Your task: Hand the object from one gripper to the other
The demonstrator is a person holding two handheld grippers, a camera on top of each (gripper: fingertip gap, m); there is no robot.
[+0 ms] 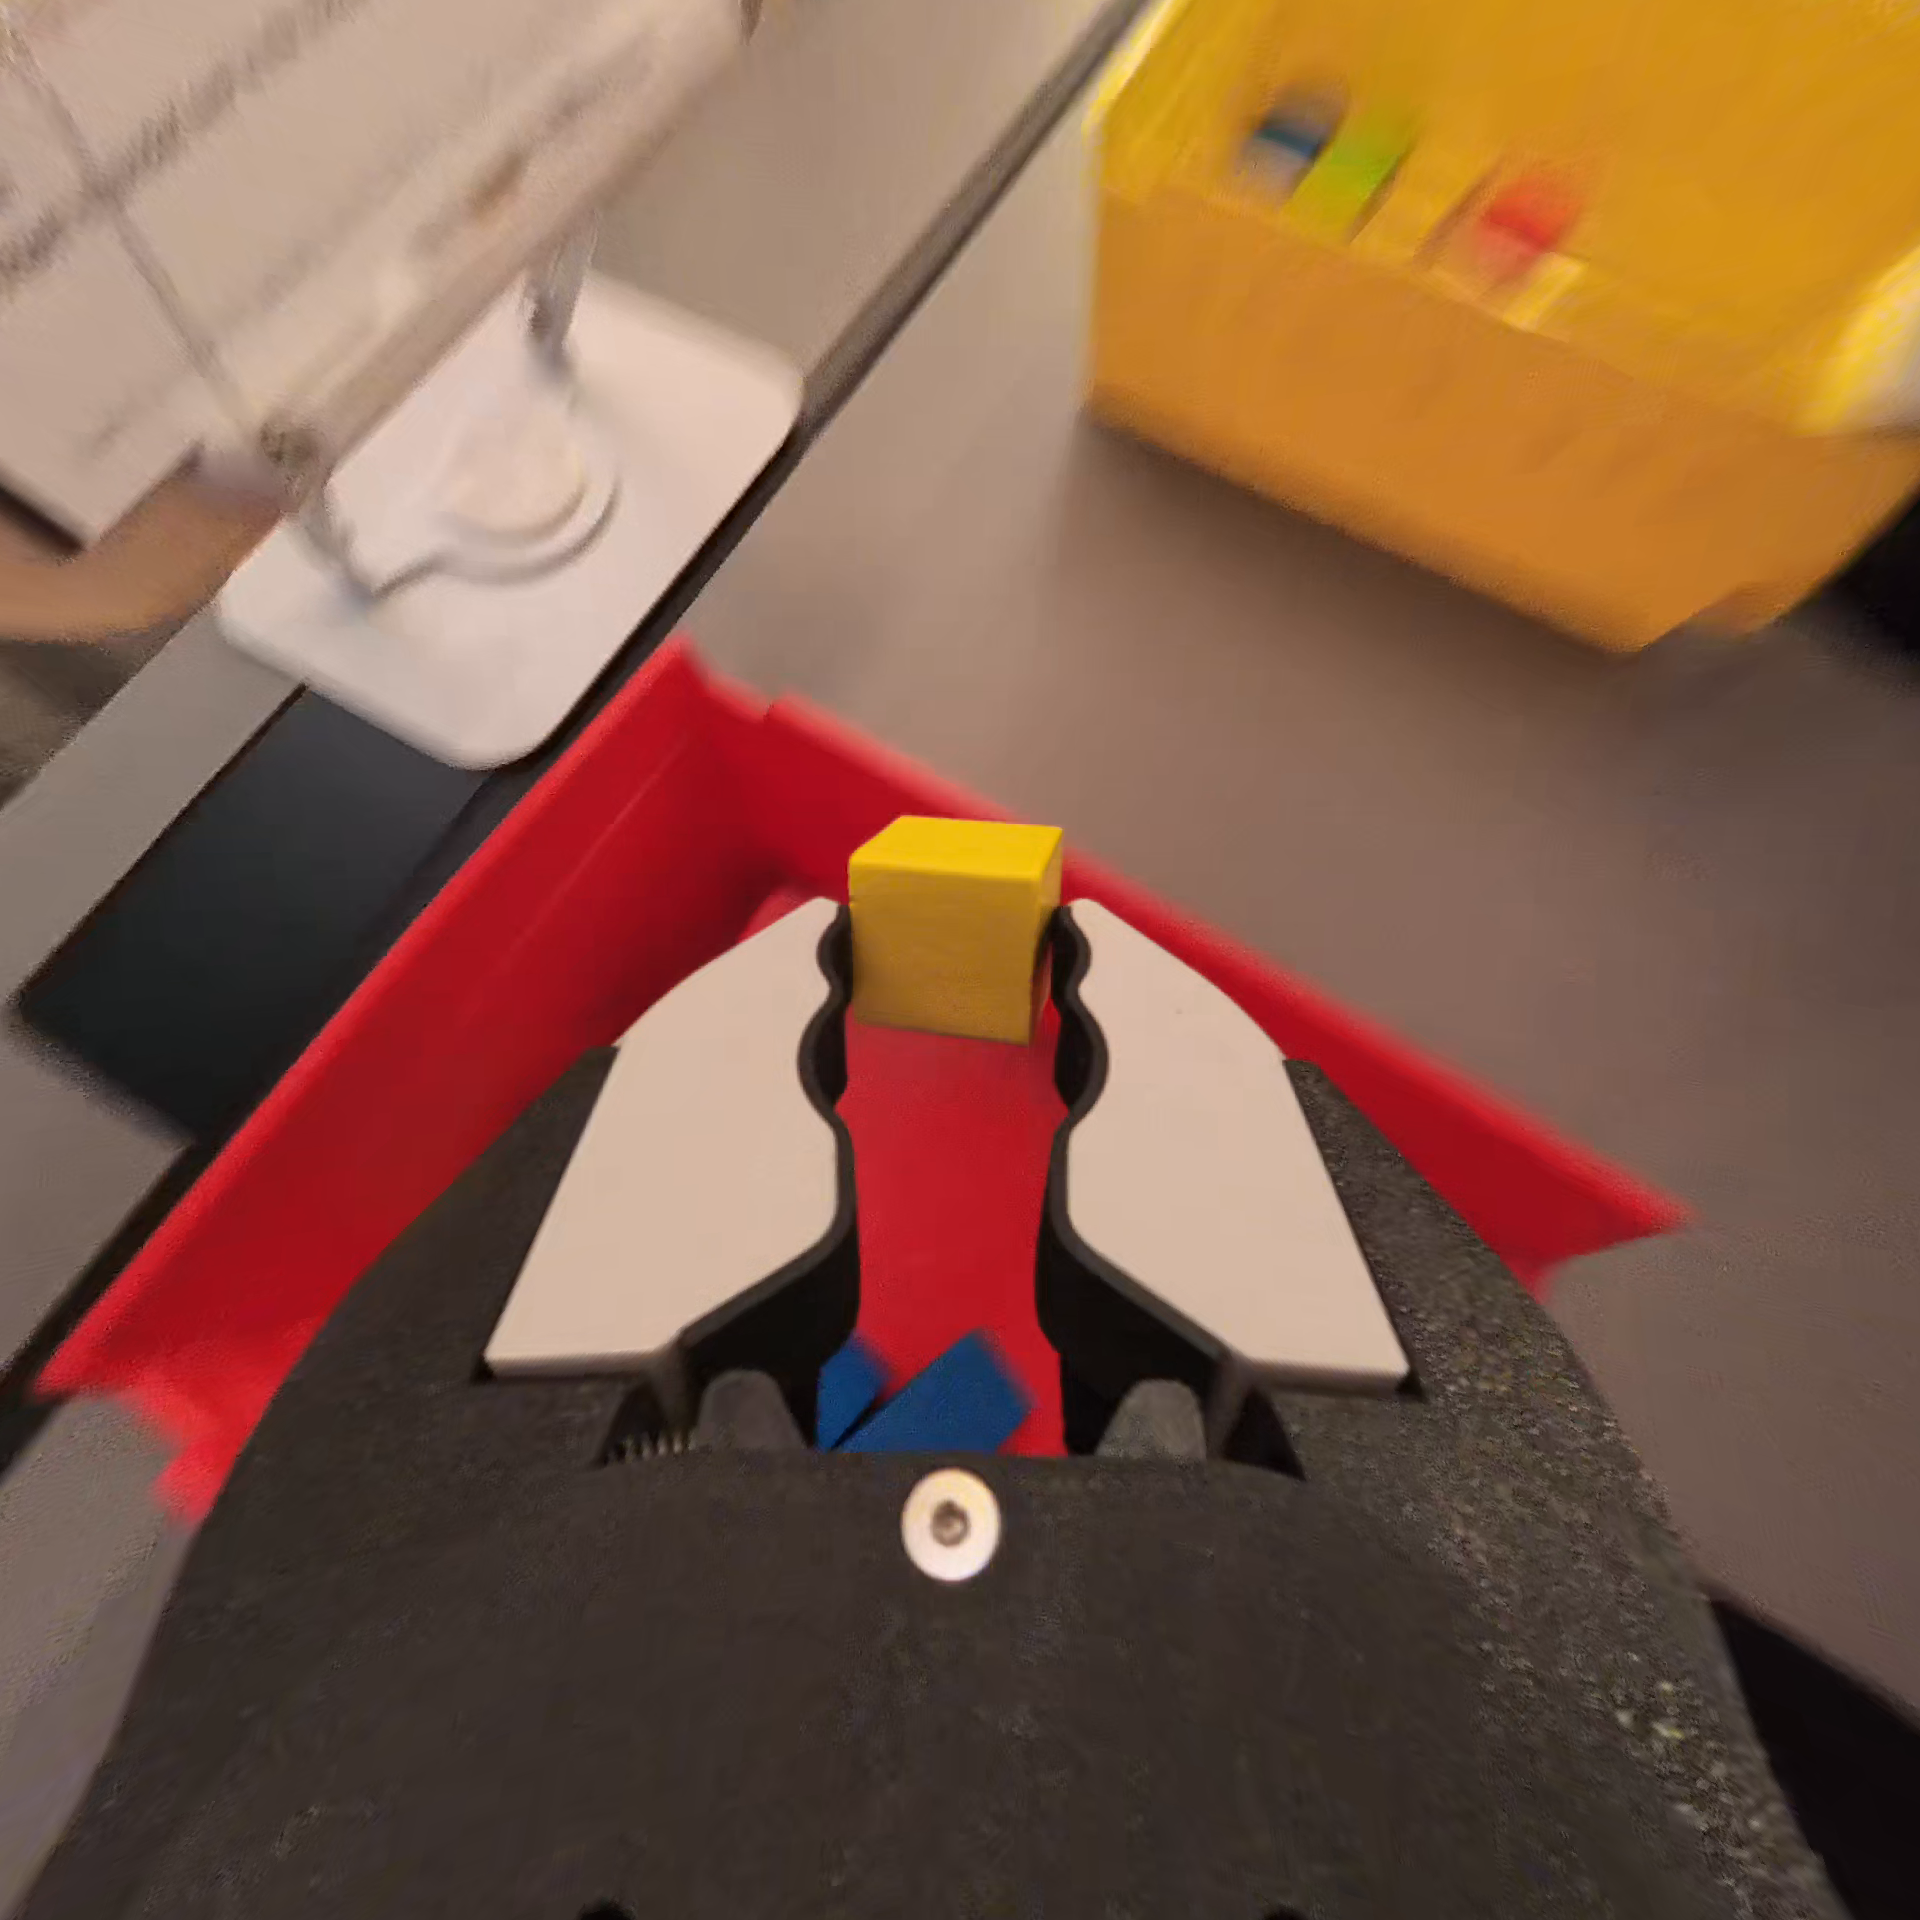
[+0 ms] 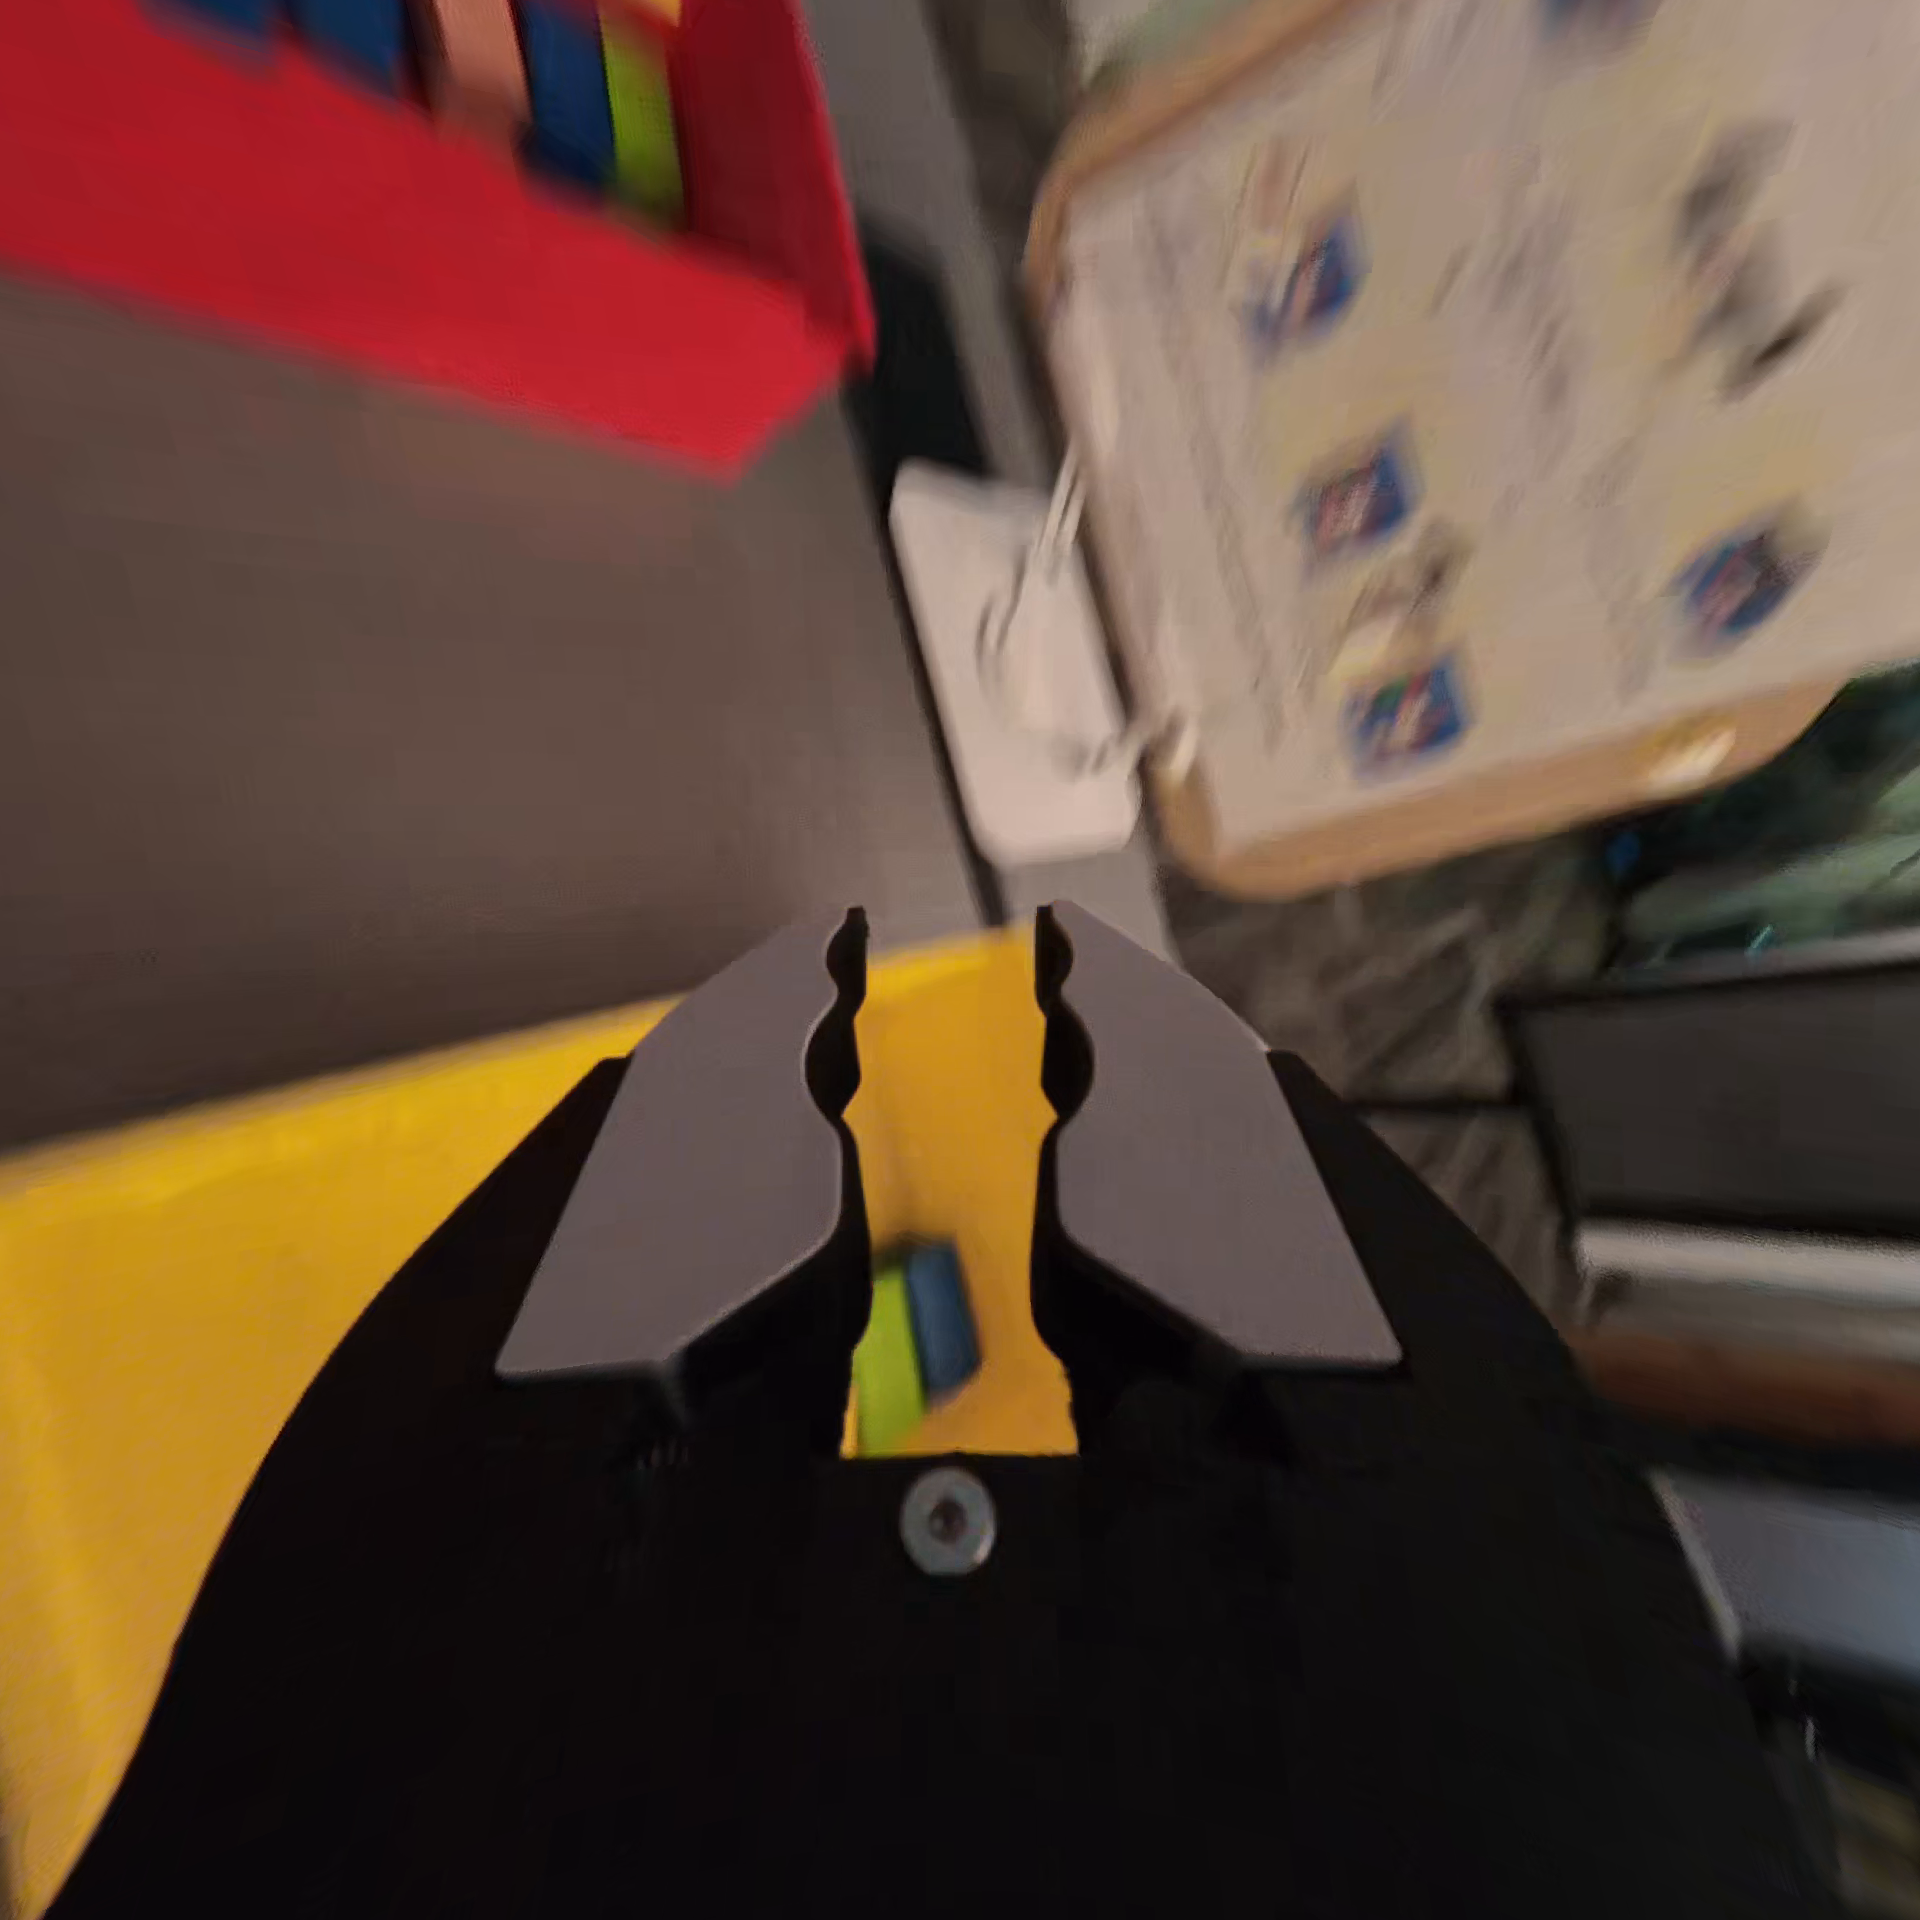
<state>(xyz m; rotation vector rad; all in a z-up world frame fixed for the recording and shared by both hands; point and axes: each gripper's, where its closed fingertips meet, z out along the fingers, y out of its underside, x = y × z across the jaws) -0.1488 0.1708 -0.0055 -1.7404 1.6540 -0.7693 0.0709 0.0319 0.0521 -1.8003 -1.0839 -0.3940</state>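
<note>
In the left wrist view my left gripper point(image 1: 951, 920) is shut on a yellow cube point(image 1: 951, 925), held at the fingertips above the red bin point(image 1: 436, 1049). Blue blocks point(image 1: 925, 1397) lie in that bin below the fingers. In the right wrist view my right gripper point(image 2: 948, 925) is open and empty, with a gap between the fingers. It hovers over the yellow bin point(image 2: 312, 1195), where a green block point(image 2: 888, 1351) and a blue block point(image 2: 945, 1314) lie. Neither gripper shows in the other's view.
The grey table point(image 1: 1299, 831) bears both bins. The yellow bin point(image 1: 1455, 416) holds several coloured blocks, as does the red bin point(image 2: 364, 239). A white stand base point(image 1: 540, 520) with a board point(image 2: 1455, 416) stands beyond the table edge. Both views are blurred.
</note>
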